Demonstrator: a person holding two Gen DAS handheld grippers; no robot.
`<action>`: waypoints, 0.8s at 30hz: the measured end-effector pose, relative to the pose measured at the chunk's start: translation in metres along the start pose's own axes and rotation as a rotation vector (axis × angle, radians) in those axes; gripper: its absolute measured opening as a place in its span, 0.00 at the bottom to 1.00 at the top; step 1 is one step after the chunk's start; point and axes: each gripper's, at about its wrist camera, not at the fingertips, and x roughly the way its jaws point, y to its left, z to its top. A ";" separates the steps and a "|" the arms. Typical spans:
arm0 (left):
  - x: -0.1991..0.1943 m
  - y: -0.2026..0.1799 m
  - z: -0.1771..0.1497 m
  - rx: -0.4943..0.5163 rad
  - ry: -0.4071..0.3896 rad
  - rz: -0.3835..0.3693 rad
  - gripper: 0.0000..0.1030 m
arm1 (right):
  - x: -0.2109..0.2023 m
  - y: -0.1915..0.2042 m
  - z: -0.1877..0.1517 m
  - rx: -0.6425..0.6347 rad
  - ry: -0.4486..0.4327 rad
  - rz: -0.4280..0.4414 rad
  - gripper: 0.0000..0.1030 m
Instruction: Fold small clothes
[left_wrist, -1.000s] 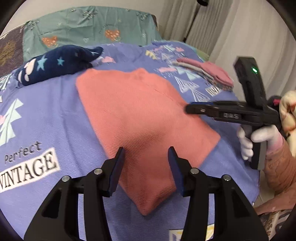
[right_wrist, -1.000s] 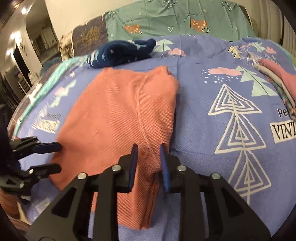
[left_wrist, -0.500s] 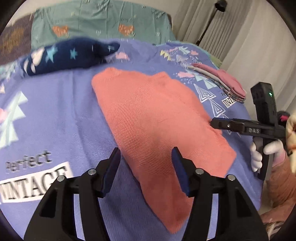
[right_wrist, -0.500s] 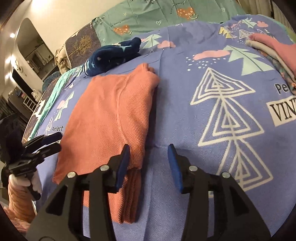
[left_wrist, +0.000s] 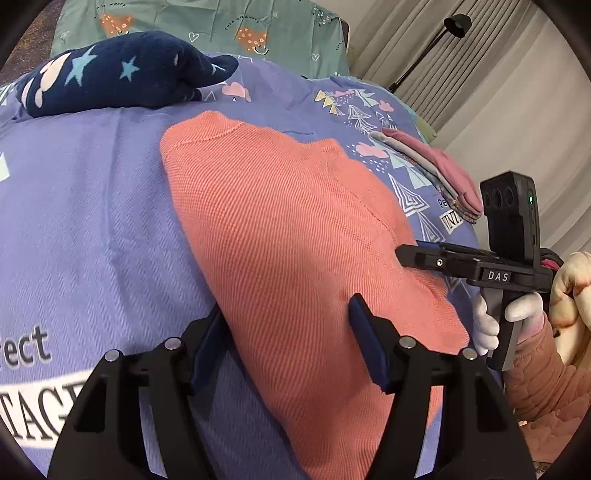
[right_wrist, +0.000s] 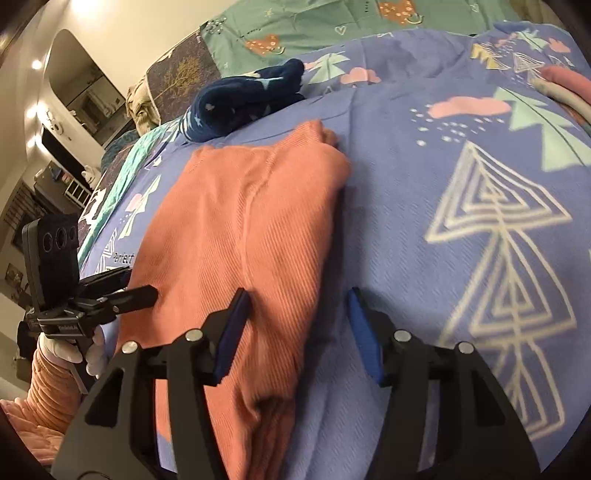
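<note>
Left wrist: "DAS" on right gripper (left_wrist: 417, 254)

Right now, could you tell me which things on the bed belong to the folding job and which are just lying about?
In the job:
- orange garment, partly folded
- left tool, open
- right tool, open

Lying about:
- navy star-print item
- pink folded stack
- purple blanket

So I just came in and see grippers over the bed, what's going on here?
A person is folding small clothes on a purple bedspread. An orange top lies there partly folded. The left gripper and right gripper, one at each long edge near its bottom end, have just been opening. Each straddles its edge of the top without pinching it. A navy star garment and a folded pink pile lie further back.
</note>
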 end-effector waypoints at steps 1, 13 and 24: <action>0.002 0.000 0.002 0.005 0.001 0.004 0.63 | 0.002 0.001 0.002 -0.001 0.000 0.002 0.57; 0.008 0.004 0.005 0.003 -0.020 -0.021 0.63 | 0.015 0.004 0.012 -0.016 -0.007 0.053 0.62; 0.012 -0.019 0.017 0.119 -0.048 0.113 0.38 | 0.024 0.021 0.022 -0.064 -0.034 0.047 0.23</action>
